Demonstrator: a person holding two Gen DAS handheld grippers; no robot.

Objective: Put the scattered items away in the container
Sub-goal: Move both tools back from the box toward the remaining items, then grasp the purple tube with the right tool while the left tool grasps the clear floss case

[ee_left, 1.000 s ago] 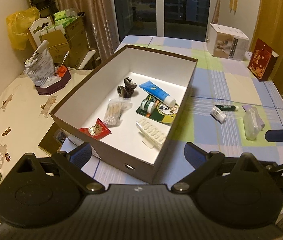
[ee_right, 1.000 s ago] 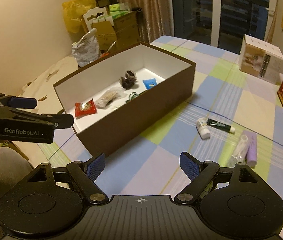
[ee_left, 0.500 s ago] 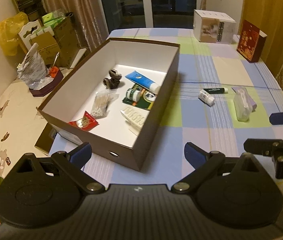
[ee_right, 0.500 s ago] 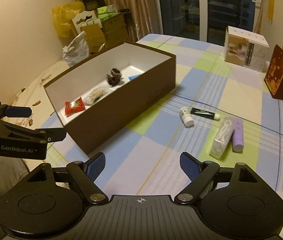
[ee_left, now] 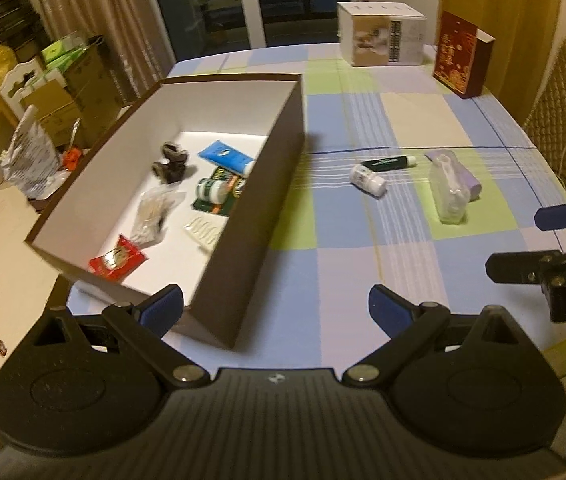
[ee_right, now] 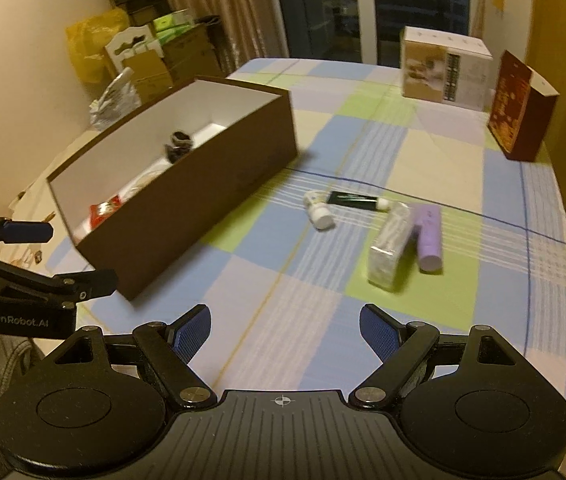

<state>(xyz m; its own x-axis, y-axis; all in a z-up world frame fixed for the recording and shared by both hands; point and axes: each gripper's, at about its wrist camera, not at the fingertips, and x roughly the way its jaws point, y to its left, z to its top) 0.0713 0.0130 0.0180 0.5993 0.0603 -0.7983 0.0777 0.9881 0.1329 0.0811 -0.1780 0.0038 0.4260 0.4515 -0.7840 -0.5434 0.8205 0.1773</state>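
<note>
Your left gripper (ee_left: pixel 275 306) and right gripper (ee_right: pixel 285 326) hover with fingers wide, empty, above the worktop (ee_right: pixel 423 152); brown box (ee_left: pixel 267 184) beside scattered tubes (ee_right: pixel 427 236).

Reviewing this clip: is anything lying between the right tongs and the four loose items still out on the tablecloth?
Nothing visible. Open right tongs face bare cloth up to the clear packet, purple tube, white bottle and dark tube. The brown box sits off to the left, its near wall the only thing to clear.
</note>
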